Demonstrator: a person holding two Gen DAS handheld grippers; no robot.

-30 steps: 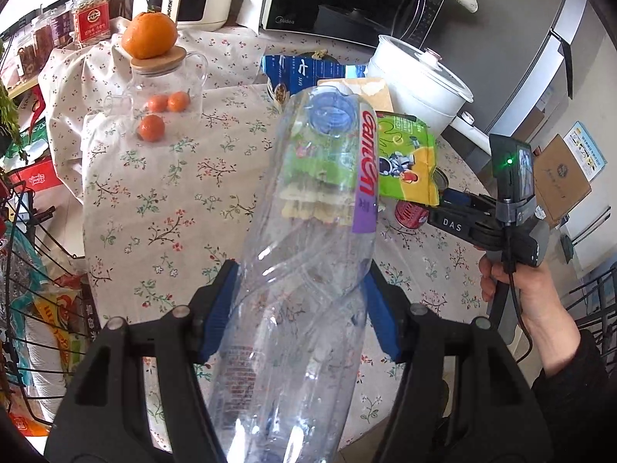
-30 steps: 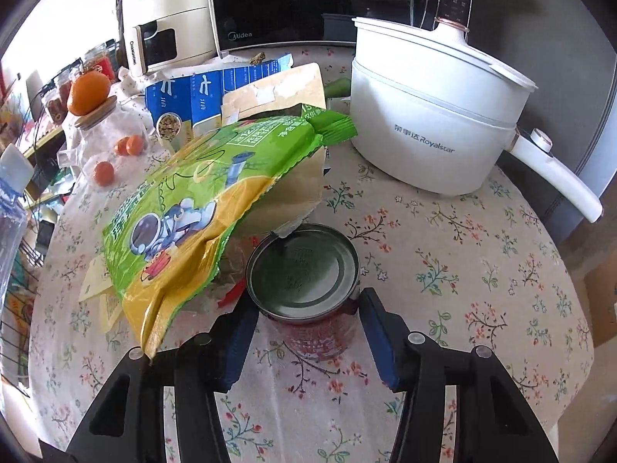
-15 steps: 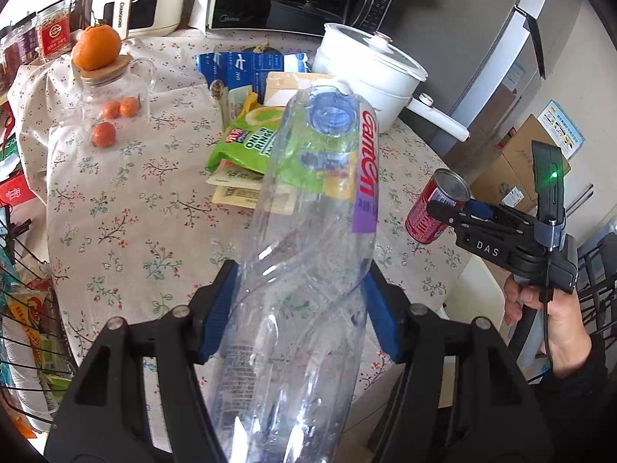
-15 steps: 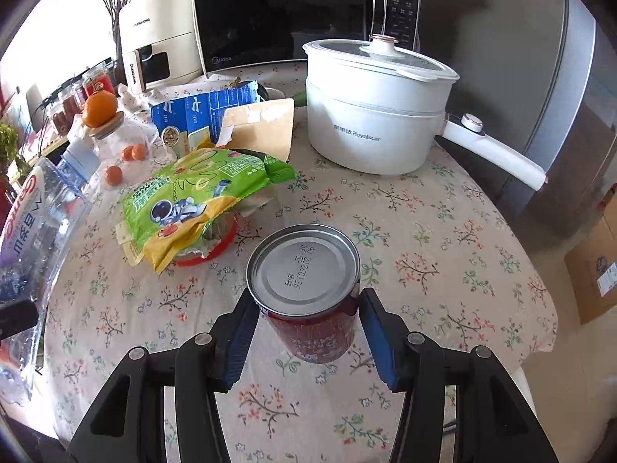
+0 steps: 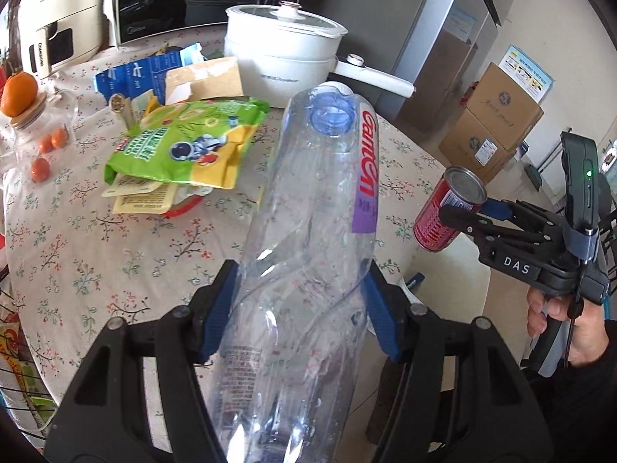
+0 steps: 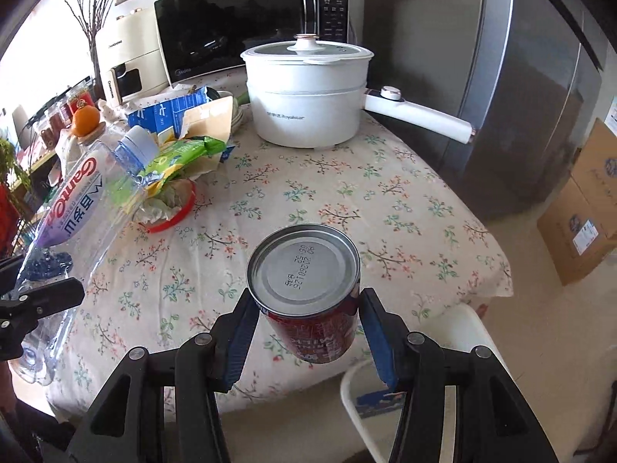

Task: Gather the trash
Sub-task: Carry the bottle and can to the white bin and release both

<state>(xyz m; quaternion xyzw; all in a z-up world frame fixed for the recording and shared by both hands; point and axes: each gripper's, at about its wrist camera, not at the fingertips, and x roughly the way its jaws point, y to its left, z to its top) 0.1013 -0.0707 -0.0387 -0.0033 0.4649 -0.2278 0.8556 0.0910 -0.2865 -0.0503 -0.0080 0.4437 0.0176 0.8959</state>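
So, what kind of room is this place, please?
Most likely a home kitchen or dining corner. A microwave stands at the back, a white electric cooking pot sits on a table with a floral tablecloth, and a grey refrigerator stands beside it.

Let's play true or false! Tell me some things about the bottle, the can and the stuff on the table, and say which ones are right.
1. The left gripper holds a clear plastic bottle. True.
2. The right gripper holds a green can. False: the can is red.
3. The can stands on the table. False: it is held up in the air.
4. A green snack bag lies on the flowered tablecloth. True.
5. The white pot has no lid. False: its lid is on.
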